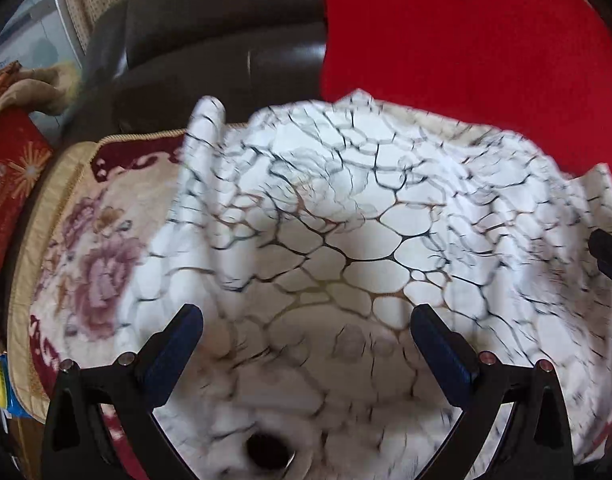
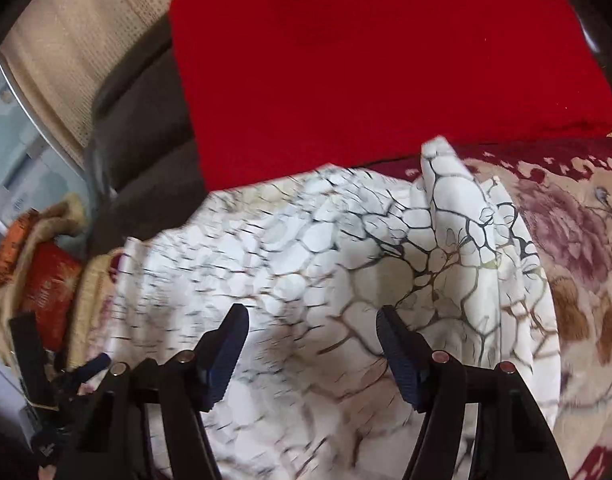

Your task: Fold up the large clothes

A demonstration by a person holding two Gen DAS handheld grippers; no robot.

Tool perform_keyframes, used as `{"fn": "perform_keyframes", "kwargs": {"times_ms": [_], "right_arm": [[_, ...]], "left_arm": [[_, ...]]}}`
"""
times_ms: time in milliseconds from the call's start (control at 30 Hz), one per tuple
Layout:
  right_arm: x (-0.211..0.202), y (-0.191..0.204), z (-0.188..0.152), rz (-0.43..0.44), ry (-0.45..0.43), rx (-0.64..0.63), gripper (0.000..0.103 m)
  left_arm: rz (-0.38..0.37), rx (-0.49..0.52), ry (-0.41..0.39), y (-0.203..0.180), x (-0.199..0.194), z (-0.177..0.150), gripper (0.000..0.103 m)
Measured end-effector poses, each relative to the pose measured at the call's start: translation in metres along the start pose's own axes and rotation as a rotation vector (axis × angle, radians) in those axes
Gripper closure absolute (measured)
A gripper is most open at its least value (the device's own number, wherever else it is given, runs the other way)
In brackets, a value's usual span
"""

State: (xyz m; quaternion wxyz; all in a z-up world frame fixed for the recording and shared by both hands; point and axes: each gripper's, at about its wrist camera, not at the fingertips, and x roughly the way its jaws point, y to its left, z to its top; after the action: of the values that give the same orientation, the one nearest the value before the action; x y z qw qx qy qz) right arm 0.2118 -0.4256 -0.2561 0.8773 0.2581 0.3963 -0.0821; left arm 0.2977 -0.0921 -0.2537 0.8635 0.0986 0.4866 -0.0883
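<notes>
At the far left, in my left wrist view, a red box (image 1: 11,176) sits beside the edge of the floral blanket (image 1: 93,248), whose cream border and purple flower pattern run under the work area. Next to it, spread across the blanket, lies the white garment (image 1: 346,240) with its dark and gold cracked-cell print; it is rumpled, with a rolled fold standing up at its left edge, and parts of it are blurred. My left gripper (image 1: 306,328) points down at the garment with its jaws set wide apart; nothing is between the blue pads (image 1: 173,352), and the cloth lies below them, not pinched. Behind the garment are a dark sofa cushion (image 1: 209,40) and, to the right, a red cloth (image 1: 466,40). In my right wrist view, my right gripper (image 2: 312,332) also points down over the garment (image 2: 265,260); its jaws stand moderately apart and grip nothing. A peaked fold of the garment rises at the right, and beyond it the floral blanket (image 2: 578,240) is exposed.
</notes>
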Motion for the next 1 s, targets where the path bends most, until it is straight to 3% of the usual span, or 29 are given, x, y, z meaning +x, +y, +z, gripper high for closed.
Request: {"fn": "perform_keyframes", "kwargs": {"times_ms": [133,200,433,600,700,833,1000], "right_arm": [[0.041,-0.017,-0.002,-0.023,0.121,0.031,0.033],[0.051,-0.017,-0.003,-0.035,0.139,0.004,0.032],[0.034,-0.014,0.005,0.011,0.084,0.000,0.033],[0.004,-0.019,0.017,-0.088,-0.062,-0.025,0.033],[0.011,-0.035,0.021,-0.134,-0.050,0.000,0.033],[0.049,-0.059,0.019,-0.122,0.097,0.063,0.033],[0.038,-0.046,0.017,-0.150,0.022,0.033,0.033]], "left_arm": [[-0.007,-0.004,-0.009,-0.008,0.018,-0.006,0.000],[-0.010,-0.014,-0.005,-0.007,0.019,-0.006,0.000],[-0.014,-0.001,-0.032,-0.006,0.015,-0.009,0.000],[-0.013,0.003,-0.040,-0.006,0.016,-0.009,0.000],[-0.012,0.004,-0.044,-0.006,0.014,-0.011,0.000],[-0.016,0.007,-0.041,-0.005,0.015,-0.010,0.000],[-0.024,0.029,-0.043,0.001,0.003,-0.011,0.000]]}}
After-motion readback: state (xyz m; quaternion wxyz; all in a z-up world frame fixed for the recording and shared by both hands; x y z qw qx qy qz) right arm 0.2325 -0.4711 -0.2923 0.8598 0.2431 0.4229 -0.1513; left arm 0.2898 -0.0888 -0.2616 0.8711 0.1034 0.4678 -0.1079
